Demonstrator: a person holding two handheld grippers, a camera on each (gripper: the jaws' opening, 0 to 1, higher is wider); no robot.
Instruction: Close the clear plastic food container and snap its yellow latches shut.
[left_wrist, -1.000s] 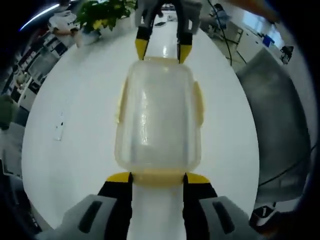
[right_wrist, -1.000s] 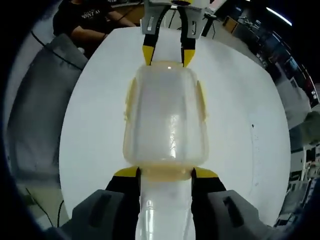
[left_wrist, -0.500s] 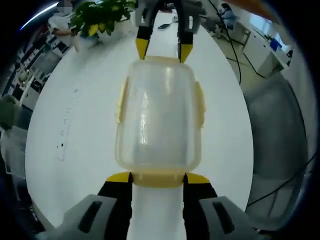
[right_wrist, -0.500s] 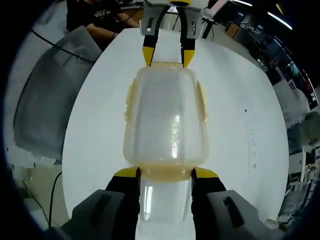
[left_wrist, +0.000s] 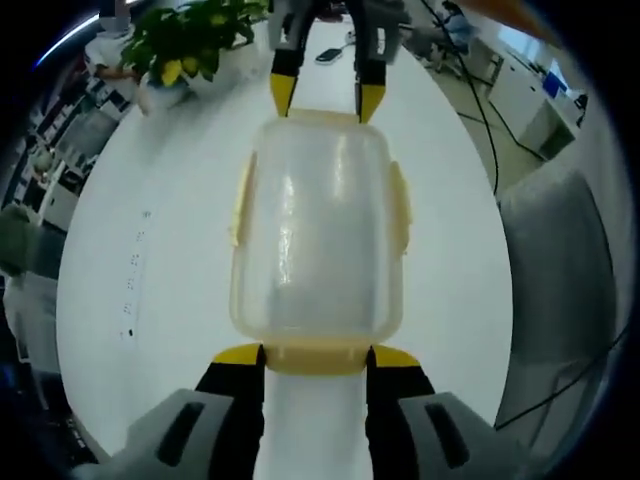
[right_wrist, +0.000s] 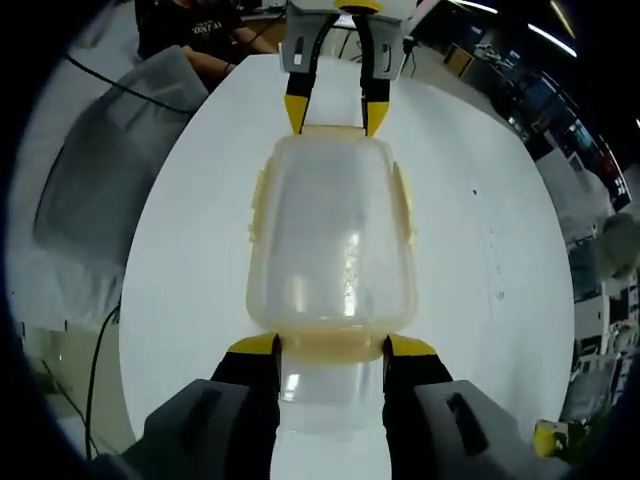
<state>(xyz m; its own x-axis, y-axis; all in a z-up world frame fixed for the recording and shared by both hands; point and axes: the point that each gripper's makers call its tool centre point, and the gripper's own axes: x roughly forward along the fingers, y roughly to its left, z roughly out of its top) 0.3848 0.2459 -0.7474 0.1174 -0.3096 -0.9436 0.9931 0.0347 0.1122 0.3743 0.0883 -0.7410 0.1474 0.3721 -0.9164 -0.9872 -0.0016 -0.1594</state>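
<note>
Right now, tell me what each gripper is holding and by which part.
Both hold the clear container, one at each short end. The left gripper straddles one end's yellow latch; the right gripper straddles the opposite latch. Whether the jaws clamp is unclear.

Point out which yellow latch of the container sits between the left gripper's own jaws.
The end latch at the bottom of the left gripper view, spanning the gap between the left gripper tips. The far end latch lies at the right gripper; the two side latches are free.

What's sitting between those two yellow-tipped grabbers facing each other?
The clear food container, lid on, lies between the left gripper and the right gripper on the white table, seen in the left gripper view.
</note>
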